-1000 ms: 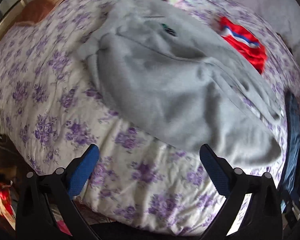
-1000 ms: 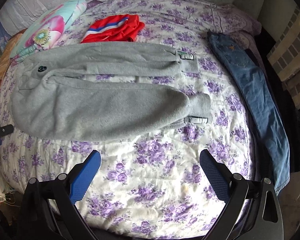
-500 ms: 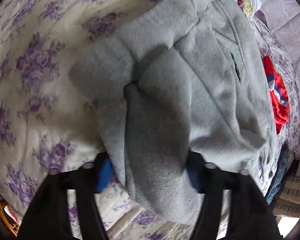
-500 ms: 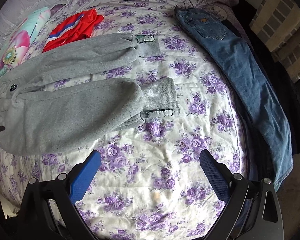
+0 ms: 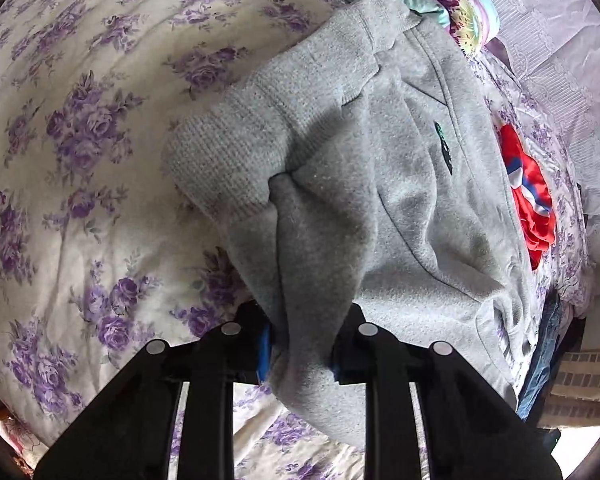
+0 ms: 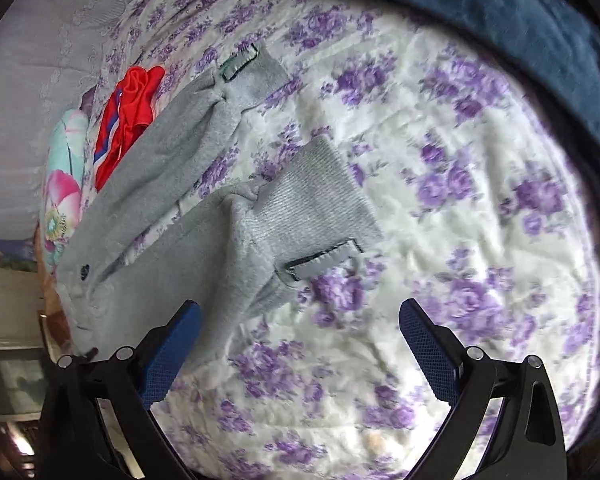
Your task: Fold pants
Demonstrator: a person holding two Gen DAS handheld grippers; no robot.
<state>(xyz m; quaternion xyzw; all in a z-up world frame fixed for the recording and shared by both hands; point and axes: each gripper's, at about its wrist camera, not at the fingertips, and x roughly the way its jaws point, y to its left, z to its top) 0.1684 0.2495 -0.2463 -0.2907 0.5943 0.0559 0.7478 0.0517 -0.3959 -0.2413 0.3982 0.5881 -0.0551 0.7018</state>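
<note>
Between my left gripper's (image 5: 300, 350) closing jaws sits a bunch of the grey pants (image 5: 380, 200) at the waist end — pads already pressing. Just ahead of my wide-open right gripper (image 6: 296, 340), the cuff (image 6: 320, 200) lies flat — no fold made yet.

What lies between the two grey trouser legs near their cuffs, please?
In the right wrist view, only a bare strip of floral bedspread separates the grey sweatpants' nearer cuff from the farther cuff.
</note>
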